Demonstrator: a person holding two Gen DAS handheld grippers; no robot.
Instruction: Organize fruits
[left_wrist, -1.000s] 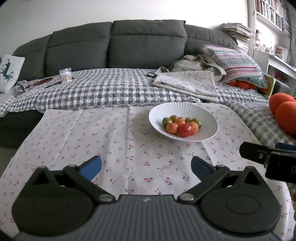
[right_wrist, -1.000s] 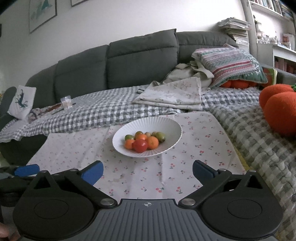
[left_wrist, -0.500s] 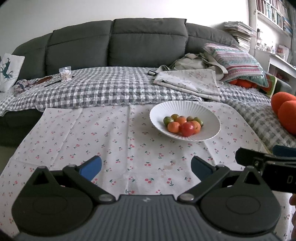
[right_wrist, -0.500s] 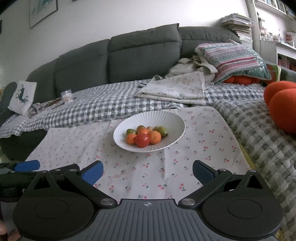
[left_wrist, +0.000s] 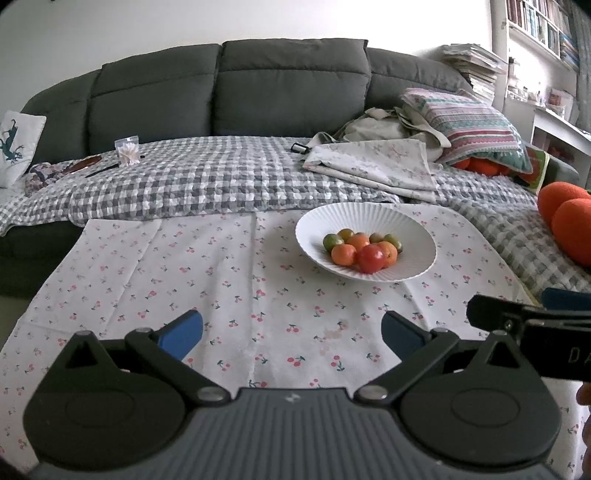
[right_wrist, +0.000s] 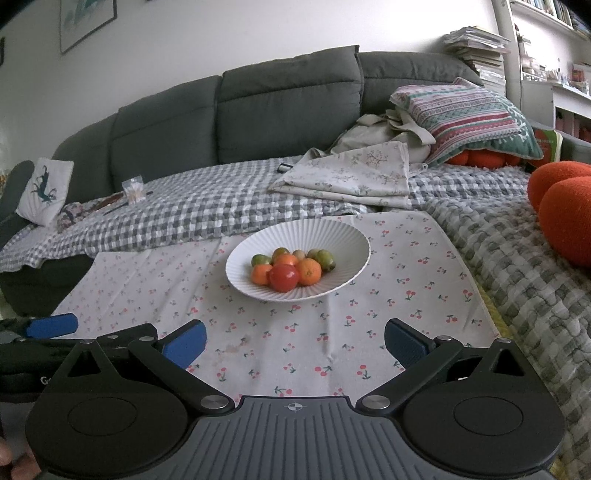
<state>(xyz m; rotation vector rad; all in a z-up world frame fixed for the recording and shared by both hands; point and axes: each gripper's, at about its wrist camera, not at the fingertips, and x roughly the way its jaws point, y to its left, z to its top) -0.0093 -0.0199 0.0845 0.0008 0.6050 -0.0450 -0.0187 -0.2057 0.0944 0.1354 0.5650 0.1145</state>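
Observation:
A white ribbed bowl sits on a cherry-print cloth. It holds several small fruits: a red tomato, orange mandarins and green ones. My left gripper is open and empty, short of the bowl and to its left. My right gripper is open and empty, short of the bowl. Each gripper shows at the edge of the other's view, the right one and the left one.
A grey sofa stands behind, covered by a grey check blanket. Folded floral cloth, a striped pillow and orange plush cushions lie at right. A small clear box lies at left.
Both grippers have drifted slightly; the bowl sits a little higher and nearer in both views. The jaws stay open and nothing was picked up.

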